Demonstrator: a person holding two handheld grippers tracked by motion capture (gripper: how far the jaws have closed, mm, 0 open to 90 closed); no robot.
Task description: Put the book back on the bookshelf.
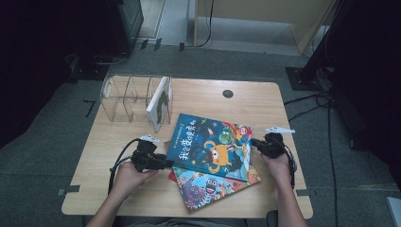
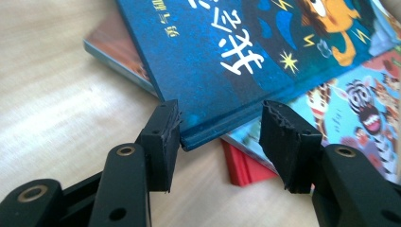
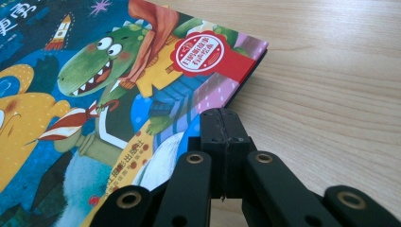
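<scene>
A dark blue picture book (image 1: 210, 144) lies on top of a small stack in the middle of the wooden table (image 1: 265, 101). Under it a second colourful book (image 1: 208, 184) sticks out toward the front, and a red book (image 2: 243, 165) peeks out below both. My left gripper (image 1: 168, 163) is at the blue book's left edge. In the left gripper view its jaws (image 2: 220, 137) stand open with the near corner of the blue book (image 2: 227, 61) between them. My right gripper (image 1: 255, 142) is at the book's right edge. Its jaws (image 3: 222, 116) are shut, tips over the cover (image 3: 118, 85) near the edge.
A clear plastic book rack (image 1: 127, 97) stands at the back left of the table, with one thin book (image 1: 158, 104) upright in its right-hand slot. Bare wood lies to the right of the stack and along the front. Cables and dark equipment surround the table on the floor.
</scene>
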